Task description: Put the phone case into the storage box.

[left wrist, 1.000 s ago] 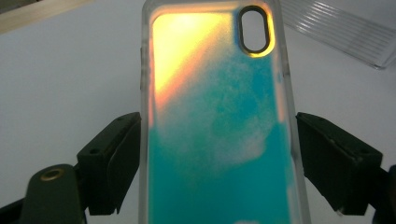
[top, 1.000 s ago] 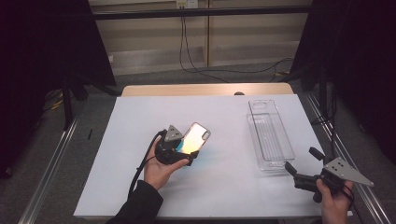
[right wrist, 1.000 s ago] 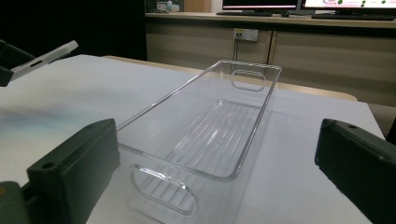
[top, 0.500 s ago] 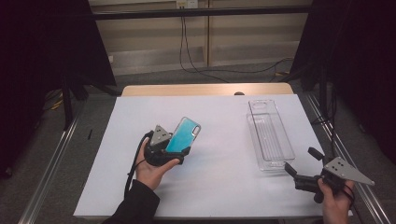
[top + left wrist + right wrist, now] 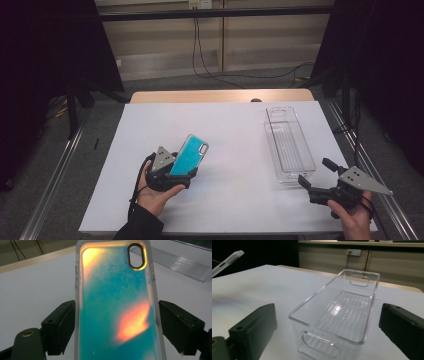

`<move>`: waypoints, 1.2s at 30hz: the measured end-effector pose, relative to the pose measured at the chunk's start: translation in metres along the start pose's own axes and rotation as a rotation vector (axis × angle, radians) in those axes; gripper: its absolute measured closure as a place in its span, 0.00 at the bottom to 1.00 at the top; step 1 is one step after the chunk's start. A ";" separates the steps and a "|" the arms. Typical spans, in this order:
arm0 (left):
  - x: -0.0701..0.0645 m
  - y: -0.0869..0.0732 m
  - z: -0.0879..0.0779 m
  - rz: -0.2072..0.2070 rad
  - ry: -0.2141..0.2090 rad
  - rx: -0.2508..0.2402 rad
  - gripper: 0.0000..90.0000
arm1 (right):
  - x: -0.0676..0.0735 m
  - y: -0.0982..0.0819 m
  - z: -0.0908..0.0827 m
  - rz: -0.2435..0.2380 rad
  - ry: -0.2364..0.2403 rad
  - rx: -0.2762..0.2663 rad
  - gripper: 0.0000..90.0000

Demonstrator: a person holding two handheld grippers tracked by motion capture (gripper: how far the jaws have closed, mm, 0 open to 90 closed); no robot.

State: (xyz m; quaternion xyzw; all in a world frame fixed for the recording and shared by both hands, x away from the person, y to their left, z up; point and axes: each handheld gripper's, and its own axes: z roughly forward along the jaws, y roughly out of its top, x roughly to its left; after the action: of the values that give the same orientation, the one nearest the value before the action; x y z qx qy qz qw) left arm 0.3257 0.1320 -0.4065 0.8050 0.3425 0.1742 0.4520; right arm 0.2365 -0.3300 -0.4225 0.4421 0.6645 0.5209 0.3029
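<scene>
A teal phone case (image 5: pixel 190 155) with a clear rim and an oval camera hole is tilted up off the white table (image 5: pixel 240 125), left of centre. My left gripper (image 5: pixel 181 172) is shut on its lower part. In the left gripper view the case (image 5: pixel 115 305) stands between the two black jaws of that gripper (image 5: pixel 117 327), with an orange glare on its surface. My right gripper (image 5: pixel 315 171) is open at the front right, just short of the near end of a clear plastic bin (image 5: pixel 272 145). The right gripper view has the bin (image 5: pixel 312 300) between the wide jaws of the gripper (image 5: pixel 329 325).
The bin is empty and lies lengthwise along the table's right side. A wooden strip (image 5: pixel 220 95) edges the far side of the table. Metal rails (image 5: pixel 55 175) run along both sides. The case's edge (image 5: pixel 227 258) shows at the far left of the right gripper view.
My left hand has carried the phone case to the left and a little toward the front edge. The case's face went from bright glare to teal. The right gripper has stayed put.
</scene>
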 end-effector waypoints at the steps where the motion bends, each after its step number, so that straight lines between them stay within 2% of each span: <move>1: -0.001 0.000 -0.001 -0.003 -0.010 -0.001 0.19 | 0.001 0.000 0.001 -0.013 0.012 0.001 0.00; 6: -0.009 -0.003 -0.002 -0.006 -0.023 -0.005 0.19 | 0.009 0.002 0.006 -0.003 0.039 0.021 0.04; 7: -0.012 -0.004 -0.002 0.002 -0.025 -0.004 0.19 | 0.011 0.003 0.007 0.014 0.041 0.024 0.05; 9: -0.017 -0.004 -0.003 0.019 -0.027 -0.009 0.19 | 0.014 0.005 0.009 0.038 0.086 0.039 0.07; 11: -0.022 -0.002 -0.002 0.025 -0.038 -0.014 0.19 | 0.019 0.008 0.011 0.034 0.087 0.042 0.07; 20: -0.031 -0.002 0.008 0.034 -0.041 -0.005 0.19 | 0.035 0.016 0.024 0.068 0.175 0.064 0.07; 29: -0.038 0.000 0.015 0.044 -0.055 -0.007 0.19 | 0.046 0.027 0.036 0.056 0.236 0.146 0.08; 31: -0.040 0.001 0.016 0.047 -0.055 -0.007 0.19 | 0.049 0.030 0.038 0.065 0.227 0.165 0.09; 33: -0.042 0.002 0.017 0.049 -0.064 -0.010 0.19 | 0.053 0.033 0.043 0.059 0.251 0.188 0.09; 36: -0.045 0.002 0.018 0.057 -0.065 -0.011 0.19 | 0.057 0.035 0.048 0.046 0.257 0.202 0.09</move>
State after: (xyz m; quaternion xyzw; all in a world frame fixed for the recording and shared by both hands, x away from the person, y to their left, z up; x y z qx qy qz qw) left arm 0.3053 0.0878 -0.4131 0.8172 0.3037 0.1627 0.4621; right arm 0.2632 -0.2555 -0.3983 0.4150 0.7364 0.5105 0.1574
